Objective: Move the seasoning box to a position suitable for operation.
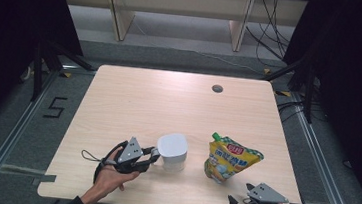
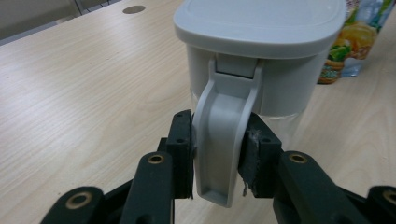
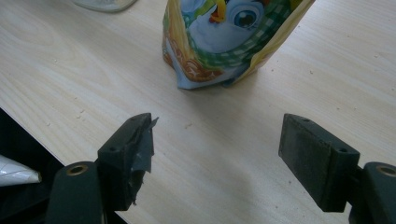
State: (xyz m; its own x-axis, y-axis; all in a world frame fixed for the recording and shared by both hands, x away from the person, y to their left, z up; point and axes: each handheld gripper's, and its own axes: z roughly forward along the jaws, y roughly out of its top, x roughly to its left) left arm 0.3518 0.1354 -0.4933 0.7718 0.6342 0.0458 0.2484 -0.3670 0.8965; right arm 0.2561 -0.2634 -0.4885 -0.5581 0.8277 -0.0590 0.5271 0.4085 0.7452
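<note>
A white lidded pitcher (image 1: pixel 172 150) (image 2: pixel 259 28) stands upright at the front middle of the wooden table (image 1: pixel 143 103). Its handle (image 2: pixel 224 130) points toward my left gripper (image 1: pixel 155 156) (image 2: pixel 218 149), whose two pads press on either side of it. To the right stands a yellow spouted snack pouch (image 1: pixel 228 159) (image 3: pixel 224 42) with a green cap. My right gripper (image 1: pixel 241 194) (image 3: pixel 217 140) is near the table's front right edge, a short way before the pouch. Its jaws stand wide apart, with only bare tabletop between them.
A round cable hole (image 1: pixel 217 89) (image 2: pixel 133 9) lies near the table's far edge. The table's front edge (image 3: pixel 28 135) runs just under the right gripper. Dark curtains and metal rails flank the table, and wooden shelf legs stand beyond it.
</note>
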